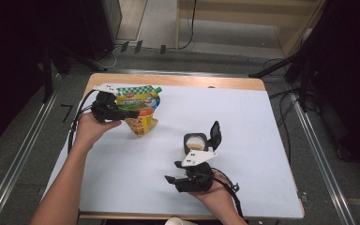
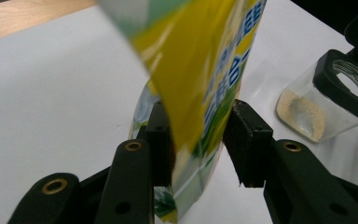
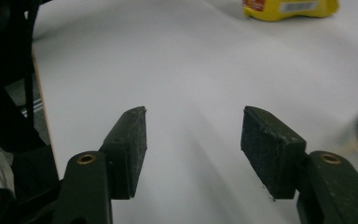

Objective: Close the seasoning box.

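The left gripper (image 1: 130, 114) sits at the far-left of the white table (image 1: 262, 122), its jaws pinching a yellow-green refill pouch (image 1: 140, 108) approx. mid-body; in the left gripper view both pads press the pouch (image 2: 200, 88) from either side, w/ the film buckling a bit between them. The grip looks chosen to keep the pouch standing and controllable, probably so it can be carried over and tipped toward the jar (image 1: 195, 142). The pouch's long axis runs roughly upright, leaning a little; its green spout cap (image 1: 158, 89) is at the top far-right corner and points up and to the right, i.e. toward the jar's side of the table. The small glass jar stands near-centre, well apart from the pouch, black flip lid (image 1: 214, 132) hinged back, mouth open upward, w/ some pale powder in the bottom — seemingly set up to receive a refill. The right gripper (image 1: 178, 174) hangs just near of the jar, jaws spread w/ nothing between them, likely ready to steady the jar.
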Demonstrator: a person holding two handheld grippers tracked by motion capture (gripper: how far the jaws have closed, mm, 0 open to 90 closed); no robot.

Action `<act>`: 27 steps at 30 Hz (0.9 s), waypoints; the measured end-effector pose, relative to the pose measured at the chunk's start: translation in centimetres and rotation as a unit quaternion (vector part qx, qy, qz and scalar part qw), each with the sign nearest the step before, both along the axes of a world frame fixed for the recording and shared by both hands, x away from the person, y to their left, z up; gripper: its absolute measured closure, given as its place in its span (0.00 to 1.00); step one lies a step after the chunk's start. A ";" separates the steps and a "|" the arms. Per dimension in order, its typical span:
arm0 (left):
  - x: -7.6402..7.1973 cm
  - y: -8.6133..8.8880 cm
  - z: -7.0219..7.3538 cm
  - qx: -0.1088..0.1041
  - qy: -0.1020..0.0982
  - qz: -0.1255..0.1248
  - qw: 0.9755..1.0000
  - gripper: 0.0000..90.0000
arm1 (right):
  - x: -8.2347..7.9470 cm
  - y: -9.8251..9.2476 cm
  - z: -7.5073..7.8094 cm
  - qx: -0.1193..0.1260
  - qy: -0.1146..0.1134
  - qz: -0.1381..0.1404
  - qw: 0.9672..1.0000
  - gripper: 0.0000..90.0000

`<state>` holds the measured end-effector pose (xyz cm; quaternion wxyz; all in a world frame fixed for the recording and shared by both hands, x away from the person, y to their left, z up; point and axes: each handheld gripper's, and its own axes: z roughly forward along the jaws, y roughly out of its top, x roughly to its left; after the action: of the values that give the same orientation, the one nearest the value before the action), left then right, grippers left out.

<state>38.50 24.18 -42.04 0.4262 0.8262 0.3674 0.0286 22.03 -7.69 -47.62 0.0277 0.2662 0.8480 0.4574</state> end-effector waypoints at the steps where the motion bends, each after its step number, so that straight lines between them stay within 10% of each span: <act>1: 0.1 0.0 0.0 -0.006 0.007 0.004 1.000 0.73 | 0.1 0.4 0.0 0.005 0.006 0.004 1.000 0.46; 6: -0.1 -0.2 0.1 0.003 -0.008 0.004 1.000 0.81 | 0.7 2.7 0.5 0.032 0.010 0.024 0.999 0.46; 11: 0.0 0.0 0.1 -0.031 0.008 0.015 0.999 0.95 | 1.5 4.2 0.0 0.039 0.011 0.022 0.999 0.46; 27: -0.6 -0.7 1.4 0.008 -0.011 0.019 1.000 1.00 | 1.3 4.1 -1.4 0.019 0.005 0.020 1.000 0.48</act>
<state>37.89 23.50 -40.65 0.4231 0.8219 0.3783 0.0485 23.32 -3.63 -48.98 0.0094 0.2514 0.8447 0.4725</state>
